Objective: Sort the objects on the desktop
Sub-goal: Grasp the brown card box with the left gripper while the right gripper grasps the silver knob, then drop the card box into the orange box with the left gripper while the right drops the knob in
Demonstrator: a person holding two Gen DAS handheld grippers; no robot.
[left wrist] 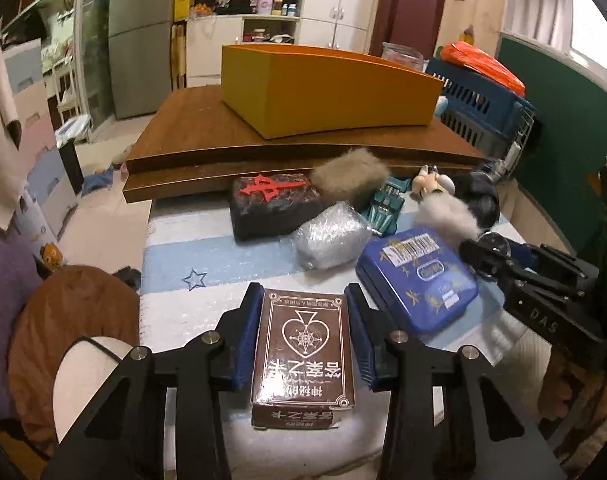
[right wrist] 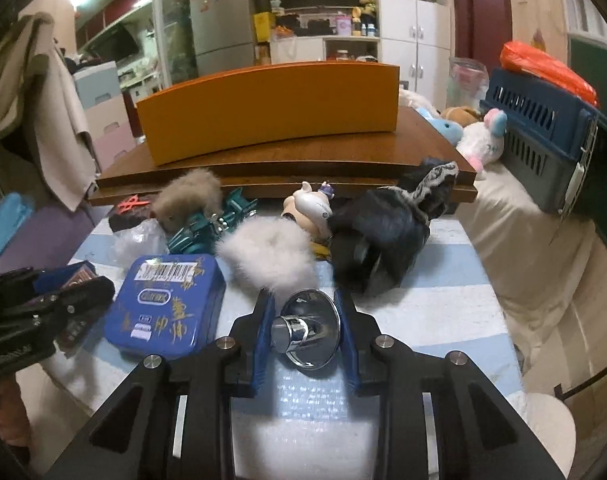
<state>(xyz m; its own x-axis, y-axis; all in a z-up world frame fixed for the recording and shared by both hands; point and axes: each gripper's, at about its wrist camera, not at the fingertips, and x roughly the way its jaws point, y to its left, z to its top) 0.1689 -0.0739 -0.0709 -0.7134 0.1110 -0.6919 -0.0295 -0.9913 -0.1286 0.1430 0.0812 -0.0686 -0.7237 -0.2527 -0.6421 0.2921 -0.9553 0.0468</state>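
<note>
A brown card box (left wrist: pixel 303 356) with a spade emblem lies on the striped mat, and the blue pads of my left gripper (left wrist: pixel 303 296) press on its two long sides. In the right wrist view my right gripper (right wrist: pixel 302 296) is shut on a chrome knob with a round flange (right wrist: pixel 307 328). A blue tin (right wrist: pixel 167 304) lies between the two grippers, with a white fluff ball (right wrist: pixel 269 248) beside it. The orange box (left wrist: pixel 327 88) stands open-topped on the raised wooden board (left wrist: pixel 207 136) behind.
At the board's front edge lie a black box with a red cross (left wrist: pixel 275 204), a silver wrapped lump (left wrist: pixel 331 240), a brown fluff ball (left wrist: pixel 351 176), a teal toy car (left wrist: pixel 387 208), a figurine (right wrist: pixel 311 204) and a black pouch (right wrist: pixel 387 232). A blue crate (right wrist: pixel 543 132) stands at the right.
</note>
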